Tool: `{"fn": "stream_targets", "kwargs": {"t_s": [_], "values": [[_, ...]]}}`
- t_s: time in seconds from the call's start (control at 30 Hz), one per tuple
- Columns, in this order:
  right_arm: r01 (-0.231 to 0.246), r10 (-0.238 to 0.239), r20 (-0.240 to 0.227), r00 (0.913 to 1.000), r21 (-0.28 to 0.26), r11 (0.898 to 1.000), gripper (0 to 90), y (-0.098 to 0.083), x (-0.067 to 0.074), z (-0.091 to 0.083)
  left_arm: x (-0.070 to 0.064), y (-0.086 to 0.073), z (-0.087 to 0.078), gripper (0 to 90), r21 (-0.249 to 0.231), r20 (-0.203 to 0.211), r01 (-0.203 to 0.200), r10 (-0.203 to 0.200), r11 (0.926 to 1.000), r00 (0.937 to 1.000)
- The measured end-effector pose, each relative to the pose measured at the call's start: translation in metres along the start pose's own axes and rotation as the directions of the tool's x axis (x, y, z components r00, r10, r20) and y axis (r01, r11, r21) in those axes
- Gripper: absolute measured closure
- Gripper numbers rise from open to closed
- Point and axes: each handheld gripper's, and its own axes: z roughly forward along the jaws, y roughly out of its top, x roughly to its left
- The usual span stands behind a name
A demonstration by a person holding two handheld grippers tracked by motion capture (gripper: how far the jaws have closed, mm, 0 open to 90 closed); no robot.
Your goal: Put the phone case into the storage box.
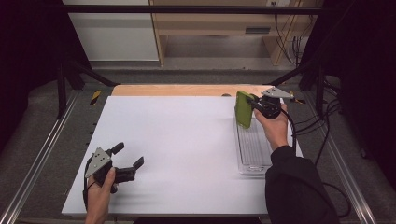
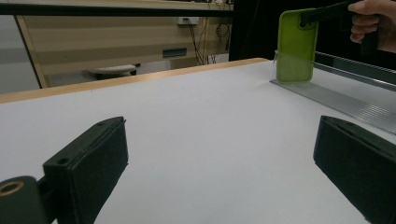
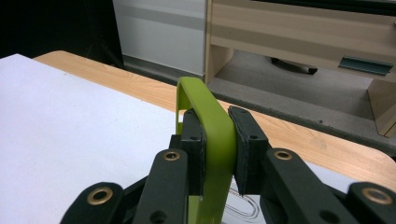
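Nearest the camera, at the tray's far left, the left gripper (image 1: 127, 156) rests on the white table (image 1: 177, 149), its jaws spread wide with nothing between them. Well to its right, the clear ribbed tray (image 1: 252, 149) lies along the table's right edge. Above the tray's far end, the right gripper (image 1: 256, 103) holds a green phone case (image 1: 243, 109) upright, its lower edge at or just over the tray; whether it touches cannot be told. The right gripper view shows both pads (image 3: 245, 140) clamped flat against the case's (image 3: 212, 135) thin side wall near a rounded corner. The case looks light, a hollow shell with a camera cutout, and probably rubbery, so it should flex under pressure rather than crack. Its smooth curved rim may slip or twist if pinched at a corner. A grip across a straight stretch of wall, as here, seems safest, with modest squeeze so the shell does not buckle.
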Motion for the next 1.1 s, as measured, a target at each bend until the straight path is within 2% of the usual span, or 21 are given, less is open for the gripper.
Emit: {"fn": "stream_targets", "kwargs": {"t_s": [0.4, 1.1], "values": [[-0.011, 0.011, 0.013, 0.9999, 0.002, 1.0, 76.3, -0.0003, -0.0002, 0.0004, -0.0001, 0.0001, 0.0005, 2.6, 0.005, 0.005, 0.0, 0.0, 1.0, 1.0], [-0.002, 0.002, 0.042, 0.9991, 0.017, 1.0, 75.9, 0.0032, -0.0029, 0.0065, 0.001, 0.0, -0.0006, 2.6, -0.009, -0.002, 0.008, -0.009, 0.9999, 1.0]]}}
